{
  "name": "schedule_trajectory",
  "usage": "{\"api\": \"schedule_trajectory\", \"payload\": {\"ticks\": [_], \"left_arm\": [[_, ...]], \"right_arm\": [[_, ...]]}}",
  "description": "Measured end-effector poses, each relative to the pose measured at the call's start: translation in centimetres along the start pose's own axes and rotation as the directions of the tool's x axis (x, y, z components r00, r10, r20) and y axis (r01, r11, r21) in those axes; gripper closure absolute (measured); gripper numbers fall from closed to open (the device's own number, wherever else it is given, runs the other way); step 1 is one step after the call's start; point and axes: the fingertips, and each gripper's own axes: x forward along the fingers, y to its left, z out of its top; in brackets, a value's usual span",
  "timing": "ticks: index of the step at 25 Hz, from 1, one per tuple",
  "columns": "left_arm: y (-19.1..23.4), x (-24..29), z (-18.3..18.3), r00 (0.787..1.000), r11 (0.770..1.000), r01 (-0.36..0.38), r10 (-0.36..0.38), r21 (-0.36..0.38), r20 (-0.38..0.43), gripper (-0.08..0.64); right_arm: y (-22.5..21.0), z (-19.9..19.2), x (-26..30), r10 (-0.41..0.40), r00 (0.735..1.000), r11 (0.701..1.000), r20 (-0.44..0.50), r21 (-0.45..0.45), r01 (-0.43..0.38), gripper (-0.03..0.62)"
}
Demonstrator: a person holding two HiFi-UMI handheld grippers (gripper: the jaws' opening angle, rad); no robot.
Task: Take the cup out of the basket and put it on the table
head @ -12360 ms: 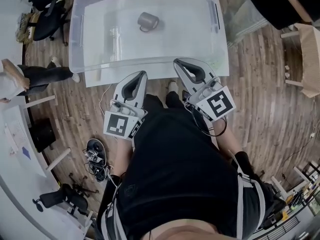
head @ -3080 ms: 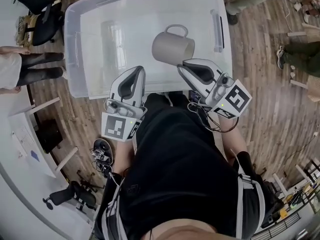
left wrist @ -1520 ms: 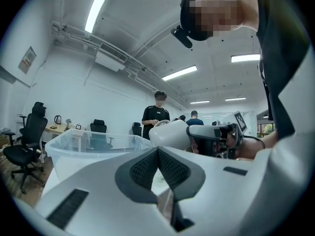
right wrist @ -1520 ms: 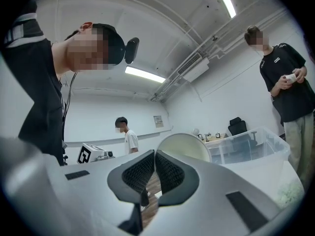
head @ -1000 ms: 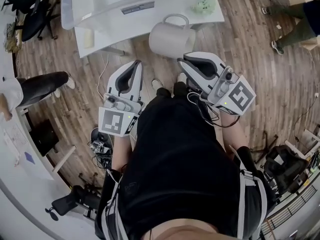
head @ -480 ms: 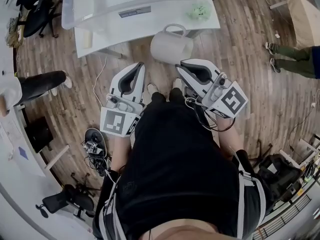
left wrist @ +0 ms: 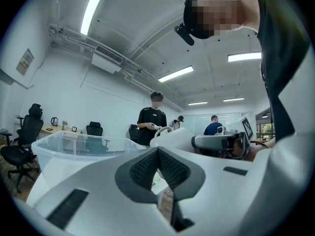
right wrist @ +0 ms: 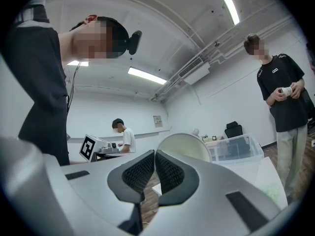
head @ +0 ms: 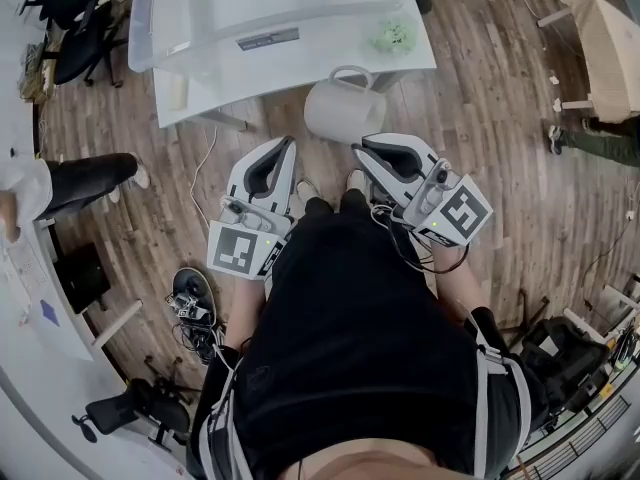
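Observation:
The pale grey cup (head: 340,113) hangs on its side over the wooden floor, just in front of the white table (head: 411,56). My right gripper (head: 360,147) is shut on the cup's wall at the rim; the rim (right wrist: 184,149) shows just behind the right gripper (right wrist: 154,154). To the cup's left, my left gripper (head: 287,142) is shut and holds nothing. In the left gripper view its tips (left wrist: 157,151) meet, and the cup (left wrist: 173,137) shows beyond them. The clear plastic basket (head: 200,18) stands empty on the table.
A small green thing (head: 393,36) lies at the table's right front corner. Office chairs (head: 70,8) stand at the far left, a person's legs (head: 85,180) at the left, cables (head: 190,303) on the floor. Another person (right wrist: 283,107) stands beside the table.
The cup lay in the basket, then hung over it in my right gripper; now it is outside, over the floor. In the last second both grippers drifted slightly.

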Motion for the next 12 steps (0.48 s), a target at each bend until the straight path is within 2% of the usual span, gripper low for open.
{"api": "schedule_trajectory", "payload": {"ticks": [12], "left_arm": [[-1.1,0.9,-0.2,1.0,1.0,0.02,-0.02,0.004,-0.004,0.541]], "right_arm": [[-0.3,0.0,-1.1,-0.018,1.0,1.0,0.002,-0.004,0.018,0.565]]}}
